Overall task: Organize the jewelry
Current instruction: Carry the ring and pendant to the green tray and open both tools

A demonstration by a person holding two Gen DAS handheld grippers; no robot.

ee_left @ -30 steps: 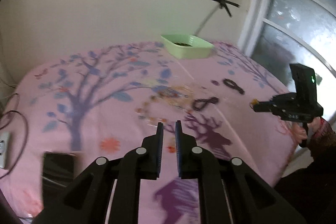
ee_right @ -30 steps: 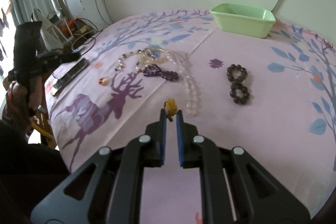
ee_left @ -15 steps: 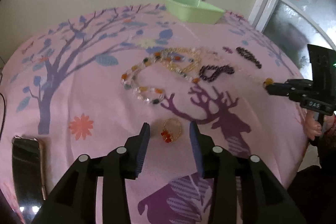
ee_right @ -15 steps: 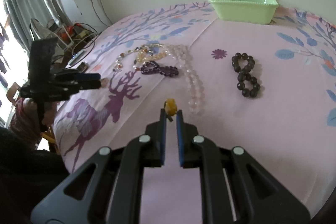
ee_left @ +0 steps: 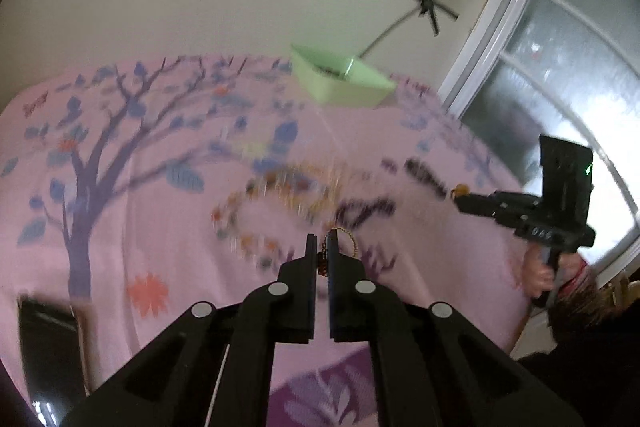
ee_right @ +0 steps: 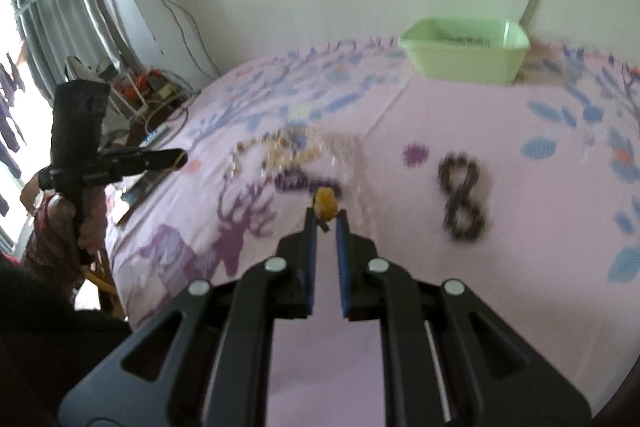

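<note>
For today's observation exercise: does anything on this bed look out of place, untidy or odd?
Yes. Beaded strands lie tangled loose on the pink bedspread, a dark bracelet is twisted into a figure eight, and a phone sits among them. Only the green tray holds something, too blurred to identify.

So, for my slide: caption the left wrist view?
Left tool shut on small gold chain ring above pink patterned cloth.

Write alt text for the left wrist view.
The left hand-held gripper is shut on a small gold ring with red beads above a pink tree-print cloth. Blurred bead bracelets lie beyond, with a green tray by the wall.
</note>
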